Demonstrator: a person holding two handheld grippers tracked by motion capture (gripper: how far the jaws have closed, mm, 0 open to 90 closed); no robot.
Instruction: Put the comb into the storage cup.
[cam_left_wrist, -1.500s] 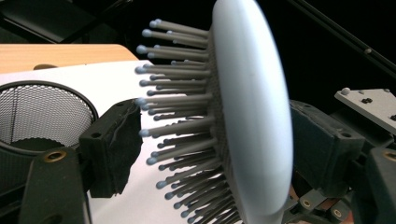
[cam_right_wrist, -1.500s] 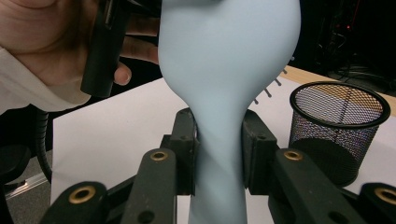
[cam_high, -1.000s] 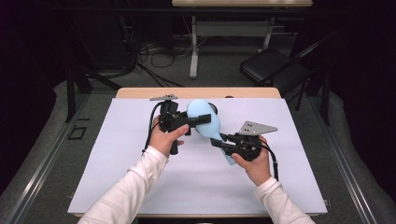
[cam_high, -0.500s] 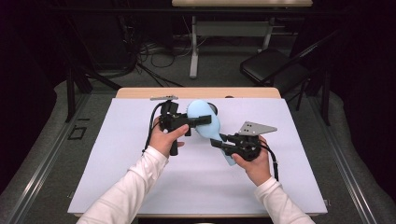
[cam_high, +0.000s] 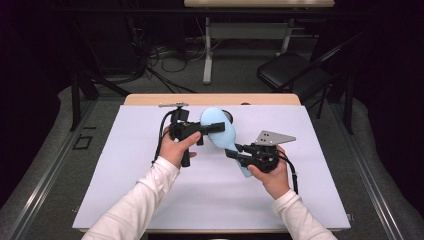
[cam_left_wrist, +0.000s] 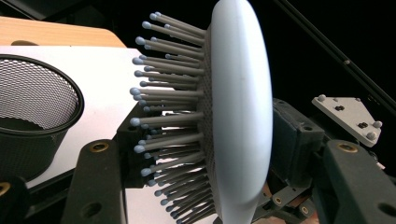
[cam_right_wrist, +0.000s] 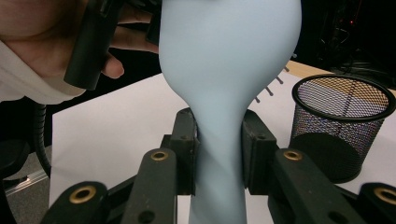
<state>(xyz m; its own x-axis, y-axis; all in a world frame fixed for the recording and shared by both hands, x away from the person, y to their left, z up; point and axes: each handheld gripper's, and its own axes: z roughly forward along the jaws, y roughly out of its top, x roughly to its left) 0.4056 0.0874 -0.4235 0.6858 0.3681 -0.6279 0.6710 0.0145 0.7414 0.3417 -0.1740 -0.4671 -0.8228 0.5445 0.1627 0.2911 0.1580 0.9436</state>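
Note:
A light blue hairbrush (cam_high: 220, 131) is held up over the white mat (cam_high: 125, 200). My right gripper (cam_high: 232, 150) is shut on its narrow handle; in the right gripper view both pads press the handle (cam_right_wrist: 219, 177) below the wide head (cam_right_wrist: 229, 70). My left gripper (cam_high: 209, 129) reaches in from the left around the head. Its jaws have just been closing. In the left gripper view the head (cam_left_wrist: 238, 112) stands edge-on between the jaws, grey bristles (cam_left_wrist: 168, 116) pointing at the left jaw. A gap shows between the brush's back and the right jaw.
A black mesh cup (cam_right_wrist: 341, 126) stands on the mat behind the brush, also at the left of the left gripper view (cam_left_wrist: 42, 116). The wooden table edge (cam_high: 150, 99) runs along the mat's far side. A folding chair (cam_high: 290, 70) and cables lie on the floor beyond.
Both hands and the brush stay in the same place. No clear difference shows in the high view.

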